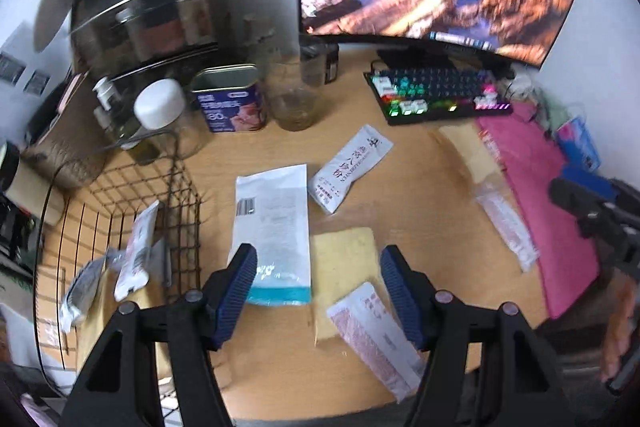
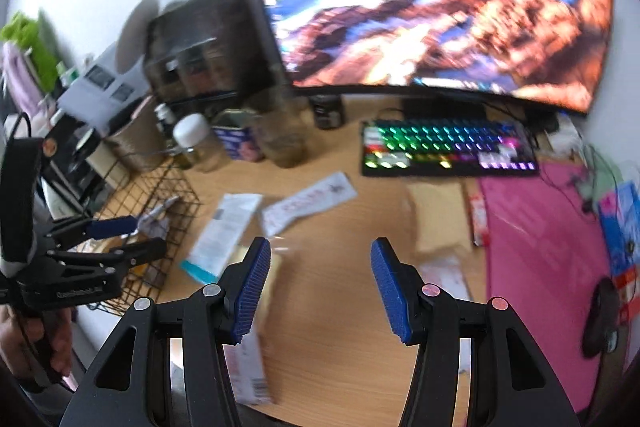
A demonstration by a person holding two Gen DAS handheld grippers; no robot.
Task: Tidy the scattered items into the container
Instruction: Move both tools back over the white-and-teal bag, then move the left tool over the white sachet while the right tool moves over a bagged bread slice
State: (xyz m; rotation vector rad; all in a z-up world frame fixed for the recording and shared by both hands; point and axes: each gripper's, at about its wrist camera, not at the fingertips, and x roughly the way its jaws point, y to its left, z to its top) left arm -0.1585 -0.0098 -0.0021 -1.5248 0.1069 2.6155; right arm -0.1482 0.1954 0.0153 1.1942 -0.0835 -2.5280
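Wire basket [image 1: 120, 211] holds few packets [image 1: 136, 247]; white pouch [image 1: 276, 227], sachets [image 1: 348, 167] litter bench [image 1: 420, 195]. Left tool [image 1: 318, 291], right tool [image 2: 320, 291] apart, empty.

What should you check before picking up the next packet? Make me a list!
1. Left tool open and empty: ok.
2. Right tool open and empty: ok.
3. Basket has room: ok, only a few packets lie inside.
4. Packets still out on the desk: ok, the white pouch, the small sachet and the pink packet lie flat in the open.
5. Pictures sharp enough to aim: not ok, both views are blurred.
6. Tools clear of each other: ok, they are apart.
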